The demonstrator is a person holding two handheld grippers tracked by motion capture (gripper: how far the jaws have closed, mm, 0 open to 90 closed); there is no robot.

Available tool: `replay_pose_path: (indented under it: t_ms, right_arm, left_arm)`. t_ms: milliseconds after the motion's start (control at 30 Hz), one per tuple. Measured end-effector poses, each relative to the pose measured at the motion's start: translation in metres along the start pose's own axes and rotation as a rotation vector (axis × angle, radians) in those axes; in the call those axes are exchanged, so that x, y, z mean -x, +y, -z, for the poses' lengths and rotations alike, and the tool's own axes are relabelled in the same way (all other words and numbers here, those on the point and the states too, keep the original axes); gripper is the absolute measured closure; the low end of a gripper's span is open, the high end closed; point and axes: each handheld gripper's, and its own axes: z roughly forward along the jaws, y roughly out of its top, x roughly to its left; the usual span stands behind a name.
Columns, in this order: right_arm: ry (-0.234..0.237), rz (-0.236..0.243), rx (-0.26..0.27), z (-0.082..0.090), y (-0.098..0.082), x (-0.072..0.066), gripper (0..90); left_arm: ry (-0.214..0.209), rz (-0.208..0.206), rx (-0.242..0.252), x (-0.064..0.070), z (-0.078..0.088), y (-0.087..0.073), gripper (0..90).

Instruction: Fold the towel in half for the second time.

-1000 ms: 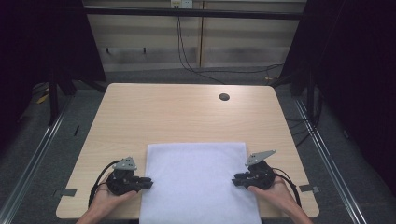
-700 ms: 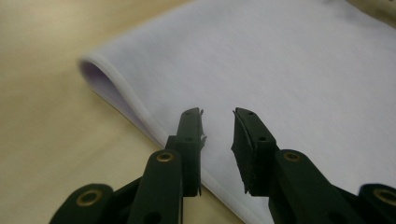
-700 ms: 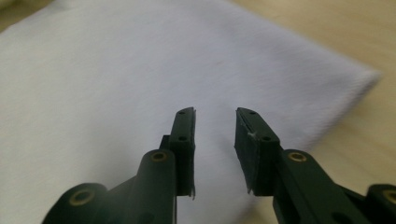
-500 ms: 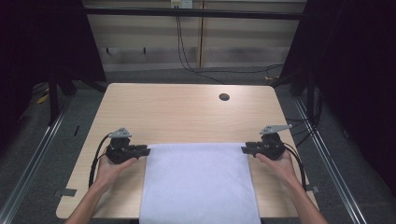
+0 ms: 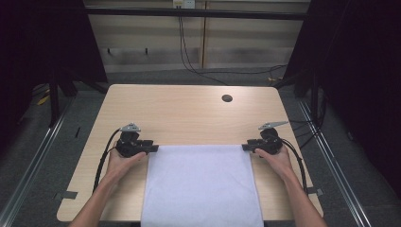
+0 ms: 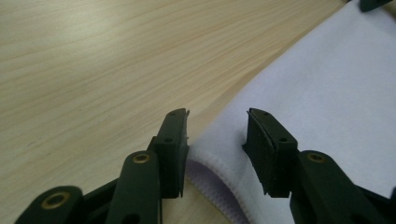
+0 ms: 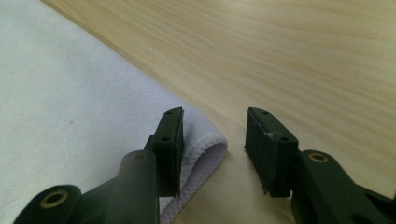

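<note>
In the high view, the white rectangular cloth (image 5: 201,184) lies flat on the light wooden table (image 5: 189,113), with its near edge hanging over the table edge at 6 o'clock. The left gripper (image 5: 152,148) sits at the far left corner of the cloth, at about 9 o'clock from the cloth's centre, and the right gripper (image 5: 247,147) sits at the far right corner, at about 3 o'clock. One second ago both grippers were lower, beside the middle of the cloth's sides; now both are at its far corners, and the far edge lies straight between them. I judge that the cloth was pulled and spread flat, and that this spreading step is close to finished. A small dark round hole (image 5: 227,98) in the table is at 12 o'clock, well apart from the cloth.

In the left gripper view, the jaws have just been opening. They stand apart, and the hemmed corner of the cloth (image 6: 327,93) lies between them, slightly lifted, but the pads do not press on it. It is released.

In the right gripper view, the jaws have also just been opening. The curled corner of the cloth (image 7: 70,93) touches only the left jaw, so the corner is let go.

No brand, label or writing can be read in any view.
</note>
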Motion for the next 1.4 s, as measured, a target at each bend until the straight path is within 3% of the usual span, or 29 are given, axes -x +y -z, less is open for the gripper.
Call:
replay_pose_path:
  t_ms: [133,267,367,500,533,667,700,733,900,933,1033,1233,1267,1400]
  right_arm:
    - [0.002,0.028,0.0,-0.003,0.001,-0.005,59.7]
    - [0.003,0.043,-0.015,-0.003,0.001,-0.009,66.7]
    - [-0.016,0.038,-0.027,-0.002,0.001,-0.01,69.4]
    - [-0.038,0.048,-0.047,-0.003,0.002,-0.017,77.1]
    - [-0.035,0.044,-0.05,-0.003,0.002,-0.017,79.5]
    - [-0.022,0.028,-0.046,-0.003,0.002,-0.018,83.7]
    - [-0.022,0.028,-0.046,-0.003,0.002,-0.018,83.7]
    - [-0.017,0.018,-0.047,-0.003,0.001,-0.019,85.1]
    - [0.006,-0.013,-0.02,0.0,0.002,-0.018,86.1]
    - [0.028,-0.024,0.015,0.005,0.006,-0.018,86.4]
    - [0.035,-0.025,0.037,0.01,0.011,-0.018,86.5]
    - [0.016,-0.011,0.057,0.011,0.025,-0.019,86.6]
    - [0.007,-0.011,0.075,0.014,0.033,-0.019,86.6]
    - [-0.013,0.002,0.105,0.026,0.052,-0.018,86.7]
  left_arm:
    - [-0.009,0.034,0.004,-0.005,-0.001,-0.003,55.1]
    - [0.003,-0.001,-0.047,0.0,-0.008,-0.004,55.2]
    - [0.014,-0.008,-0.059,0.0,-0.009,-0.006,55.6]
    - [0.02,-0.024,-0.076,0.001,-0.006,-0.007,66.4]
    - [0.01,-0.036,-0.098,0.003,-0.005,-0.007,70.6]
    - [-0.028,-0.031,-0.102,0.003,-0.004,-0.009,83.5]
    - [-0.028,-0.031,-0.102,0.003,-0.004,-0.009,84.1]
    - [-0.056,-0.004,-0.096,0.0,-0.002,-0.011,84.3]
    - [-0.061,-0.002,-0.098,-0.002,0.003,-0.01,84.5]
    - [-0.066,0.012,-0.069,-0.005,0.007,-0.005,84.5]
    - [-0.072,0.014,-0.043,-0.006,0.011,0.003,84.5]
    - [-0.058,0.016,0.002,-0.007,0.014,0.018,84.5]
    - [-0.038,0.025,0.016,-0.01,0.013,0.024,84.6]
    - [-0.026,0.037,0.039,-0.013,0.014,0.033,84.6]
